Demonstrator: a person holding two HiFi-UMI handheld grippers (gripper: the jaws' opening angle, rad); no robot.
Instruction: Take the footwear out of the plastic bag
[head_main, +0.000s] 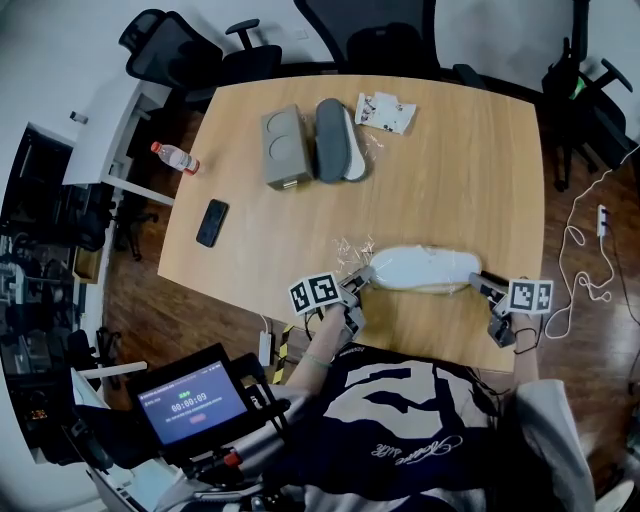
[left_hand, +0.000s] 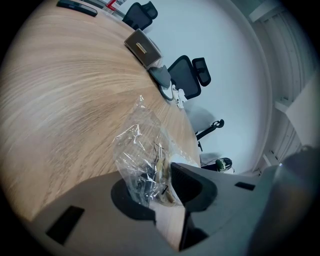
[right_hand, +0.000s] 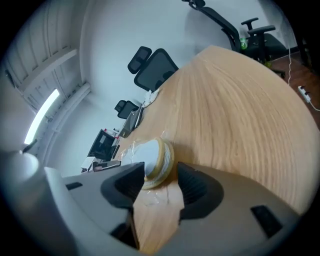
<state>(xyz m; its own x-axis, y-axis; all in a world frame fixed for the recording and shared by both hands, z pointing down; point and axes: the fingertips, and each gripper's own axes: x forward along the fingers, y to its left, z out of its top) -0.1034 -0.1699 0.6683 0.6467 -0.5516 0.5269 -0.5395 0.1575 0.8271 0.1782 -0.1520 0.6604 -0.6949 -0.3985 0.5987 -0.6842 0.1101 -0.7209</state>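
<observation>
A white shoe (head_main: 425, 268) lies on its side inside a clear plastic bag near the front edge of the wooden table (head_main: 470, 170). My left gripper (head_main: 358, 283) is at the shoe's left end, shut on the bunched bag (left_hand: 142, 150). In the left gripper view the crinkled plastic fills the gap between the jaws of my left gripper (left_hand: 157, 187). My right gripper (head_main: 483, 284) is at the shoe's right end. In the right gripper view, my right gripper (right_hand: 159, 175) stands open, the shoe's (right_hand: 152, 155) rounded, tan-soled end sitting between the fingers with a gap on one side.
At the far side of the table lie a grey shoe (head_main: 335, 140), a grey box (head_main: 283, 147) and a crumpled bag (head_main: 385, 112). A black phone (head_main: 212, 222) lies near the left edge and a bottle (head_main: 175, 157) on a side shelf. Office chairs (head_main: 170, 50) ring the table.
</observation>
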